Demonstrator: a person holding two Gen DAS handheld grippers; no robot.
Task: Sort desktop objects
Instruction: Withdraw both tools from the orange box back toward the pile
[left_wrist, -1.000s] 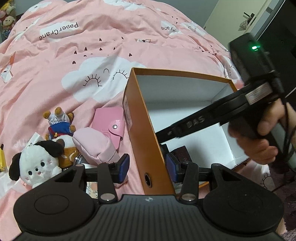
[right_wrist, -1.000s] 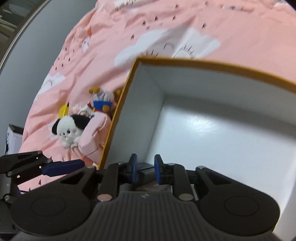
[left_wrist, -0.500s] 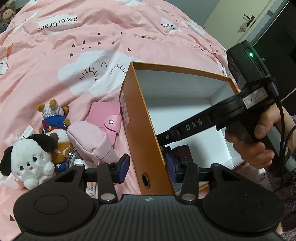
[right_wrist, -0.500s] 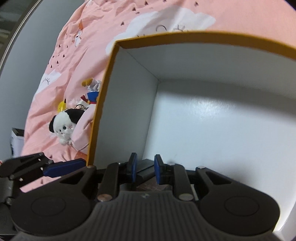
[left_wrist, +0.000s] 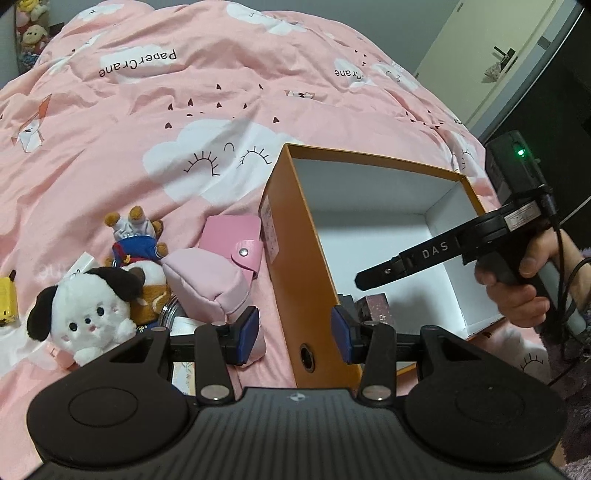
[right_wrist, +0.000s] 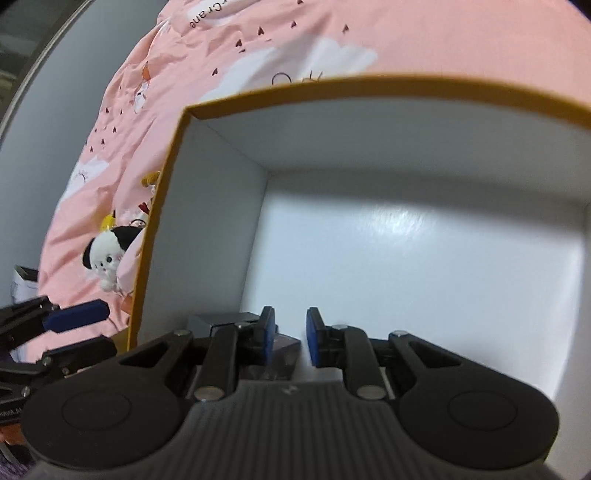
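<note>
The orange box (left_wrist: 295, 280) with its white inside stands open on the bed, on a pink quilt (left_wrist: 155, 122) printed with clouds. A small dark box (left_wrist: 373, 308) lies in its near corner. The right hand-held gripper (right_wrist: 289, 338) reaches into the box, its narrow jaws closing with nothing between them. The left hand-held gripper (left_wrist: 294, 334) straddles the box's near wall, half open, not pressing it. A white plush dog (left_wrist: 86, 308), a pink pouch (left_wrist: 207, 284) and a pink card holder (left_wrist: 236, 240) lie beside the box. A grey wall (left_wrist: 399, 26) and a pale door (left_wrist: 491, 55) stand beyond.

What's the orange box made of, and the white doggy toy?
The orange box looks like stiff cardboard: thin, straight walls, smooth matte orange outside, slightly glossy white inside. The white doggy toy seems to be soft plush fabric: fuzzy white body, dark floppy ears, probably stuffed.
</note>
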